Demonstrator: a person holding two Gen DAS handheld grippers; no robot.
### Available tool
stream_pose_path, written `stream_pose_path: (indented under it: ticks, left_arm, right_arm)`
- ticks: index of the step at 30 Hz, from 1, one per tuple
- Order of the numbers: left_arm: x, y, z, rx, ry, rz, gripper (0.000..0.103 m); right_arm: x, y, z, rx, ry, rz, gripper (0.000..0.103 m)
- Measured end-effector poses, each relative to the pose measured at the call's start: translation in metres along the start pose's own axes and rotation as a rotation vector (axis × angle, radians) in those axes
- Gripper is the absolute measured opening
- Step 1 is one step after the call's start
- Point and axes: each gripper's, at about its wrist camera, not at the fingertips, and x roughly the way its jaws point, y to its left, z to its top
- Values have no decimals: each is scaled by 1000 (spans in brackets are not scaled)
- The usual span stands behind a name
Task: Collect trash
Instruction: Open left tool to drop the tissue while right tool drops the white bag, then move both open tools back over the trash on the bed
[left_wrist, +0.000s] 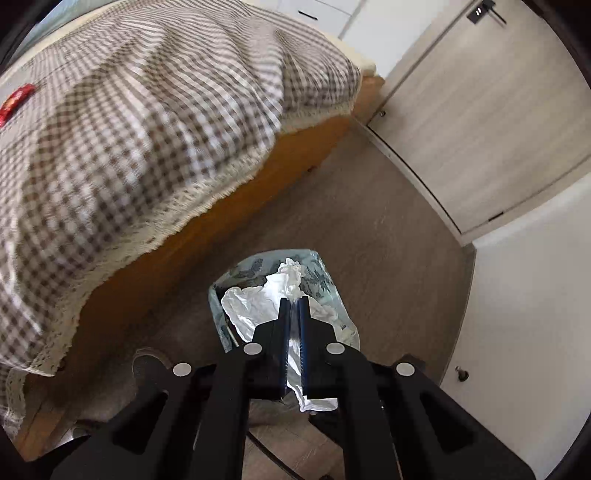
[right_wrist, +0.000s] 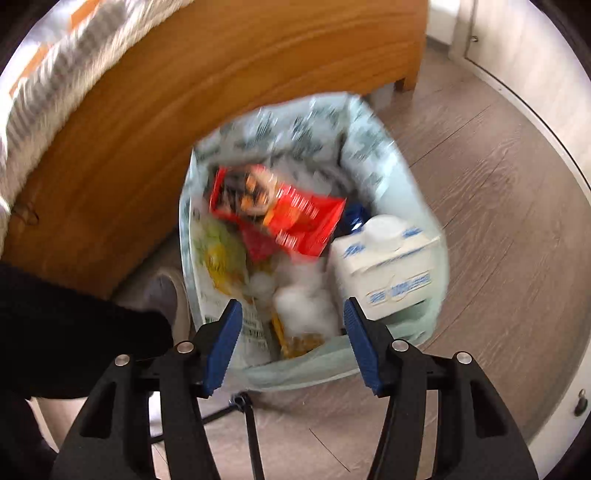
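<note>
My left gripper (left_wrist: 294, 300) is shut on a crumpled white tissue (left_wrist: 255, 302), which hangs above the pale printed trash bag (left_wrist: 332, 291) on the floor. A red wrapper (left_wrist: 16, 103) lies on the checked bedspread at the far left. In the right wrist view my right gripper (right_wrist: 291, 314) stands open over the mouth of the same trash bag (right_wrist: 373, 155), with nothing between its fingers. Inside lie a red snack packet (right_wrist: 295, 218), a white carton with blue print (right_wrist: 388, 258), a green and yellow packet (right_wrist: 221, 254) and white tissues (right_wrist: 303, 302).
A bed with a checked cover (left_wrist: 147, 122) and an orange wooden frame (right_wrist: 221, 74) stands just left of the bag. A pale door (left_wrist: 480, 129) and white wall are to the right. A dark sleeve (right_wrist: 74, 332) and a shoe (right_wrist: 166, 295) sit beside the bag.
</note>
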Motion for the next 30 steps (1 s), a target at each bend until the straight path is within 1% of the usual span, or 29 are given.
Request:
stream_pose_path:
  ticks: [2,4,6,7,9,11,12,13,14,15,16,17,19,22,23,25,27,30]
  left_arm:
    - [19,-6,0,8,39,-9,2]
    - [40,-11,2,13,82,0,2]
    - [61,-19,1,39,119,43,2]
    - [70,-23,1,49,140,44,2]
    - [89,-32,2,58,181,22,2]
    - [103,-41,5,76,197,29,4]
    - [111,-45,7,80,194,36,6]
    - [118,-47,9,73,189,52,27]
    - [126,-46,12,61,190,66,39]
    - [133,-44,15,53,197,83,54]
    - [138,-41,16,45,197,106,56]
    - [140,-37,17,33,187,120,56]
    - [135,-28,16,2,169,125,59]
    - [124,-13,9,-21,179,114,59]
    - [123,-11,9,-23,179,125,59]
    - [108,-12,6,-10,161,137,59]
    - [91,-17,4,15,129,121,60]
    - [65,-22,-3,31,74,86,63]
  right_arm:
    - [-22,-15,5,58,-64,15,55]
    - [-43,-31,9,111,-127,6,55]
    - [-63,-46,13,160,-175,1,55]
    - [-69,-52,14,175,-191,-1,55]
    - [-82,-61,14,201,-221,-5,56]
    - [-87,-67,12,223,-242,4,56]
    - [-87,-70,13,235,-250,6,56]
    - [-84,-72,13,246,-248,13,56]
    - [-81,-73,12,254,-236,18,56]
    - [-79,-76,10,265,-222,21,56]
    - [-80,-77,10,272,-207,28,56]
    - [-80,-76,9,271,-198,37,56]
    - [-84,-74,8,257,-193,41,56]
    - [-78,-68,7,239,-160,61,56]
    - [-77,-64,7,229,-152,65,56]
    - [-76,-58,8,213,-142,73,56]
    - [-77,-52,10,197,-143,78,56]
    - [-82,-40,15,163,-147,75,56]
